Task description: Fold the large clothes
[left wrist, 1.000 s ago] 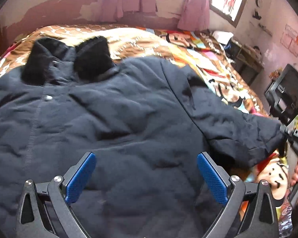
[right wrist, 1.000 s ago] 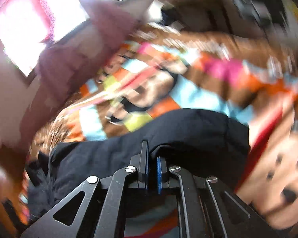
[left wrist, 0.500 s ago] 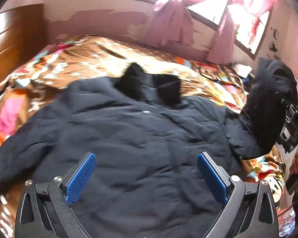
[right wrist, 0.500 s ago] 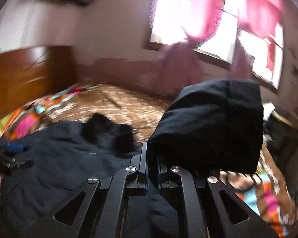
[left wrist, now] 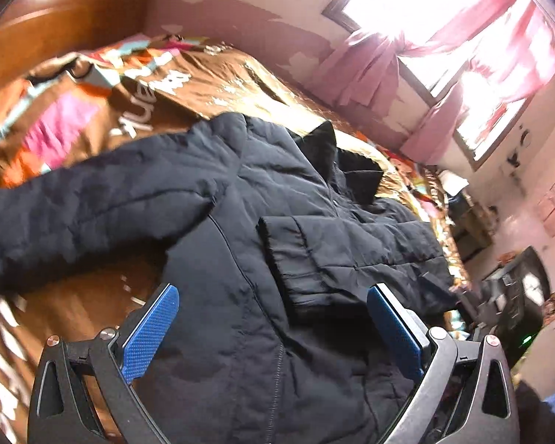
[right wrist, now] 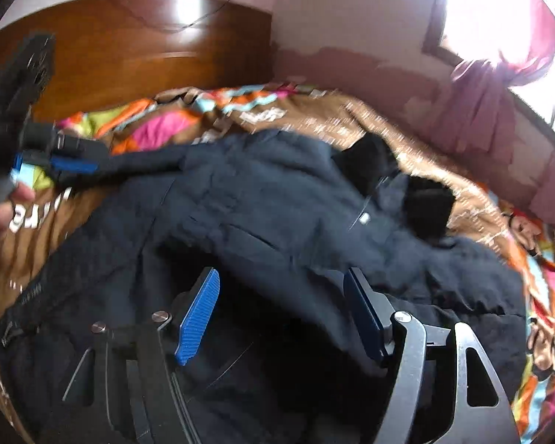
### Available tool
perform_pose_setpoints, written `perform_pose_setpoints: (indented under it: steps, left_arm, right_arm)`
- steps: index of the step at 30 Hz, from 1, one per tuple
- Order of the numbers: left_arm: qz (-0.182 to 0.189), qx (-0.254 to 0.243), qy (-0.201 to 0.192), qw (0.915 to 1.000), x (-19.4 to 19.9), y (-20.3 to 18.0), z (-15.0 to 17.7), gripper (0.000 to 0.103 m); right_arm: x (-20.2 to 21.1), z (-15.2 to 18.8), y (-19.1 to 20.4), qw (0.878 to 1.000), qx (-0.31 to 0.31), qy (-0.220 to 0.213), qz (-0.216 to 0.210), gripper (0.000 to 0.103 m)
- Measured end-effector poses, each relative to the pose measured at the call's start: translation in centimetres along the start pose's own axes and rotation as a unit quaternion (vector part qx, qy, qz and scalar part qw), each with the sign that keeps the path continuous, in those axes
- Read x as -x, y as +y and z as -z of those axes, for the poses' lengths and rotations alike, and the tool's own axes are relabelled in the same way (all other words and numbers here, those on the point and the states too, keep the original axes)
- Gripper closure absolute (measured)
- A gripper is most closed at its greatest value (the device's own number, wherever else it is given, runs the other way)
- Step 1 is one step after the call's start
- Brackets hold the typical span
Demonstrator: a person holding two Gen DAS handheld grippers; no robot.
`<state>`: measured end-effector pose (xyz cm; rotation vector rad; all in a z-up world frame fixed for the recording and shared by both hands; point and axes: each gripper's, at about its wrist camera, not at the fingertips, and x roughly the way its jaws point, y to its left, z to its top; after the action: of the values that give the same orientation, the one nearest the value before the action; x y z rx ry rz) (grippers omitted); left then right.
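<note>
The dark padded jacket lies spread on the bed, straight ahead of and beneath both pairs of fingers, one sleeve folded across its front. The left gripper holds its fingers wide apart, gripping nothing. The right gripper is opening its fingers, jacket cloth below them but not pinched

The dark navy padded jacket lies front-up on the bed, one sleeve folded across its chest
</note>
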<state>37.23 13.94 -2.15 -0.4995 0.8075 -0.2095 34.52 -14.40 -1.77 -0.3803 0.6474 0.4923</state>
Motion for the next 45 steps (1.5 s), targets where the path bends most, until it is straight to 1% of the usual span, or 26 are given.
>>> perform_pose_setpoints:
  steps: [2, 3, 4, 6, 8, 9, 10, 11, 12, 14, 16, 18, 19, 20, 22, 25, 28, 29, 31, 33, 35, 38, 40, 42, 44, 45]
  left_arm:
    - [0.006, -0.002, 0.004, 1.0000, -0.8, -0.2, 0.0, 0.001]
    - [0.003, -0.007, 0.006, 1.0000, -1.6, -0.7, 0.1, 0.001]
    - [-0.001, -0.011, 0.008, 0.9999, -2.2, -1.0, 0.1, 0.001]
    - [-0.018, -0.020, 0.013, 0.9995, -3.7, -2.1, 0.0, 0.001]
    - [-0.048, -0.033, 0.018, 0.9981, -5.5, -3.2, -0.1, 0.001]
    - [-0.066, -0.039, 0.019, 0.9969, -6.0, -3.6, 0.0, 0.001]
    - [-0.085, -0.046, 0.020, 0.9951, -6.9, -4.1, 0.0, 0.001]
    - [-0.103, -0.054, 0.023, 0.9930, -7.9, -4.5, 0.1, 0.001]
    - [-0.118, -0.058, 0.025, 0.9910, -8.3, -4.7, 0.1, 0.001]
    - [-0.157, -0.067, 0.031, 0.9848, -9.7, -4.9, 0.4, 0.001]
    - [-0.182, -0.077, 0.033, 0.9798, -10.6, -4.9, 0.8, 0.001]
    - [-0.212, -0.103, 0.034, 0.9713, -11.4, -5.2, 1.2, 0.000]
    - [-0.218, -0.111, 0.034, 0.9689, -11.6, -5.3, 1.4, 0.000]
    - [-0.225, -0.120, 0.032, 0.9663, -11.8, -5.5, 1.6, 0.000]
    - [-0.230, -0.126, 0.028, 0.9646, -11.9, -5.6, 1.7, 0.000]
    - [-0.222, -0.124, 0.020, 0.9668, -11.9, -5.3, 1.8, 0.000]
    - [-0.201, -0.117, 0.002, 0.9726, -11.2, -5.0, 2.0, 0.000]
    - [-0.191, -0.112, -0.004, 0.9752, -10.7, -4.8, 2.1, 0.000]
    - [-0.185, -0.097, -0.012, 0.9778, -9.4, -4.3, 2.0, 0.000]
    - [-0.176, -0.073, -0.029, 0.9811, -7.2, -3.4, 1.9, 0.000]
    - [-0.168, -0.046, -0.054, 0.9832, -4.2, -1.8, 1.8, 0.000]
    - [-0.188, -0.006, -0.067, 0.9798, -0.5, 1.6, 1.5, 0.000]
    - [-0.210, 0.026, -0.070, 0.9749, 1.8, 4.4, 1.4, 0.000]
    - [-0.232, 0.066, -0.075, 0.9677, 4.1, 7.8, 1.5, 0.000]
    - [-0.253, 0.122, -0.095, 0.9550, 6.9, 11.8, 2.2, 0.000]
    - [-0.267, 0.158, -0.114, 0.9440, 8.4, 13.9, 2.6, 0.000]
  right_arm:
    - [0.8, 1.3, -0.3, 1.000, -0.014, 0.008, -0.021, 0.038]
    - [1.6, 1.8, -0.7, 1.000, -0.021, 0.005, -0.022, 0.038]
    - [1.6, 1.7, -1.3, 1.000, -0.026, 0.000, -0.013, 0.038]
    - [2.9, 2.2, -3.0, 0.999, -0.043, -0.008, 0.008, 0.038]
    - [3.9, 2.2, -6.4, 0.996, -0.076, -0.019, 0.043, 0.034]
    - [4.6, 2.8, -8.1, 0.992, -0.096, -0.019, 0.077, 0.027]
    - [4.5, 2.5, -9.7, 0.988, -0.109, -0.013, 0.106, 0.026]
    - [4.6, 3.0, -11.0, 0.984, -0.122, -0.007, 0.129, 0.026]
    - [4.4, 3.5, -12.5, 0.980, -0.137, -0.001, 0.143, 0.026]
    - [3.8, 4.9, -15.1, 0.974, -0.170, 0.011, 0.150, 0.026]
    - [2.0, 5.9, -17.2, 0.969, -0.195, 0.038, 0.148, 0.026]
    - [0.4, 7.1, -18.0, 0.966, -0.205, 0.059, 0.143, 0.026]
    - [-0.7, 8.0, -17.9, 0.966, -0.205, 0.075, 0.139, 0.026]
    - [-2.2, 7.9, -18.0, 0.967, -0.200, 0.079, 0.139, 0.026]
    - [-3.2, 8.8, -17.1, 0.969, -0.180, 0.069, 0.155, 0.024]
    - [-3.4, 9.2, -16.4, 0.969, -0.178, 0.063, 0.162, 0.023]
    - [-3.4, 9.2, -16.9, 0.969, -0.180, 0.062, 0.158, 0.022]
    - [-3.4, 9.2, -17.0, 0.969, -0.179, 0.060, 0.159, 0.022]
    - [-3.0, 8.7, -17.0, 0.969, -0.174, 0.056, 0.168, 0.022]
    - [-2.3, 7.9, -16.8, 0.967, -0.181, 0.053, 0.170, 0.022]
    - [-1.1, 6.8, -16.1, 0.967, -0.205, 0.032, 0.145, 0.021]
    - [-0.3, 4.7, -13.8, 0.972, -0.211, 0.010, 0.103, 0.016]
    - [-0.5, 3.2, -11.7, 0.977, -0.199, 0.006, 0.081, 0.016]
    - [-1.2, 1.6, -8.9, 0.983, -0.178, 0.001, 0.051, 0.016]
    - [-2.0, 0.4, -6.5, 0.986, -0.160, -0.002, 0.035, 0.016]
    - [-2.6, -0.3, -5.4, 0.988, -0.153, -0.003, 0.028, 0.016]
